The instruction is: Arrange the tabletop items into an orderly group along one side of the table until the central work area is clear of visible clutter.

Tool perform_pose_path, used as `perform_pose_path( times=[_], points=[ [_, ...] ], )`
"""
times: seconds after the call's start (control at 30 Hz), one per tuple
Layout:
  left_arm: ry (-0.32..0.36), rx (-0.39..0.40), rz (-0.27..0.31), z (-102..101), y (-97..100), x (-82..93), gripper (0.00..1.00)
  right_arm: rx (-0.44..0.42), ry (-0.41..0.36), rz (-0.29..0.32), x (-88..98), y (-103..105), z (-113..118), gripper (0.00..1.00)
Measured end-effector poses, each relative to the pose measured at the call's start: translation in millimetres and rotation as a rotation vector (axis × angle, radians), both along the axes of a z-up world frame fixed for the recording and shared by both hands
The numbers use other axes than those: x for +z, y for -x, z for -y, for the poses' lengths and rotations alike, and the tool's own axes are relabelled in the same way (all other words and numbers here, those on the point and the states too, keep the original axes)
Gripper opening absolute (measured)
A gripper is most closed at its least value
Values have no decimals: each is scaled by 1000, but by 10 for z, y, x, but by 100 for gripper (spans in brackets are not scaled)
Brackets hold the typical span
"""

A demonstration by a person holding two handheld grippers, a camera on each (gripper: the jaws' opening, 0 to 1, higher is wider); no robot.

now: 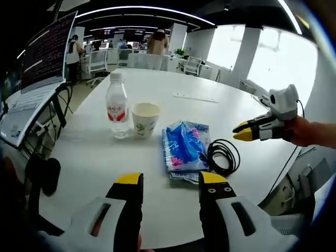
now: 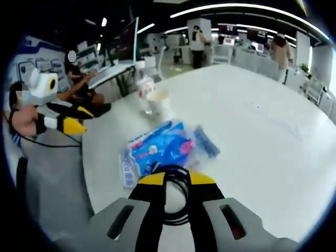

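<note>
Four items are sitting ahead of the left tongs (image 1: 169, 184) — gaping, empty; right tongs (image 2: 176, 178) are straddling the black cable (image 2: 176, 197), grasp unclear — grouping unfinished.

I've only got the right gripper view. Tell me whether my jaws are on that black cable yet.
Observer: No. The left gripper view shows the right gripper hanging beside the black cable, apart from it.
Operator: Report the left gripper.
Observer: The left gripper is open and grips nothing, just short of the blue packet.
Operator: Check the cup.
Observer: The paper cup stands upright beside the water bottle, and it looks empty inside.
</note>
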State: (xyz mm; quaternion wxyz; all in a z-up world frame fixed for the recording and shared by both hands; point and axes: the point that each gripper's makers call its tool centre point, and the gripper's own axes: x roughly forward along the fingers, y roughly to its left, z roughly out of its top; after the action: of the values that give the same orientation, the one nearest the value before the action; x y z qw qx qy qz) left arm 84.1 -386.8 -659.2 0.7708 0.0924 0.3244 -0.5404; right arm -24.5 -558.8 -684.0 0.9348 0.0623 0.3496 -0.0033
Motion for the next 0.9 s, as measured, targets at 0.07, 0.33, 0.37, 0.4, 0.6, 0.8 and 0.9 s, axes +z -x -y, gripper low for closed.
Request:
perform_pose_path(
  times=[0.07, 0.33, 0.37, 0.4, 0.6, 0.8, 0.9],
  points=[
    [-1, -2, 0, 4, 5, -4, 41, -8, -7, 0, -27, 36, -16, 12],
    [-6, -19, 4, 24, 57, -10, 41, -40, -26, 1, -67, 155, -30, 12],
    [-6, -22, 3, 31, 66, -9, 41, -43, -28, 2, -71, 165, -22, 12],
    [-7, -23, 3, 36, 73, -10, 41, -47, -30, 3, -72, 174, -18, 12],
    [-4, -34, 4, 63, 98, -6, 41, -65, -46, 9, -78, 233, -25, 13],
    [-1, -43, 4, 68, 129, -15, 41, -96, -75, 13, -99, 316, -28, 14],
    [3, -44, 0, 63, 154, -34, 41, -123, -98, 12, -131, 381, -25, 14]
  ],
)
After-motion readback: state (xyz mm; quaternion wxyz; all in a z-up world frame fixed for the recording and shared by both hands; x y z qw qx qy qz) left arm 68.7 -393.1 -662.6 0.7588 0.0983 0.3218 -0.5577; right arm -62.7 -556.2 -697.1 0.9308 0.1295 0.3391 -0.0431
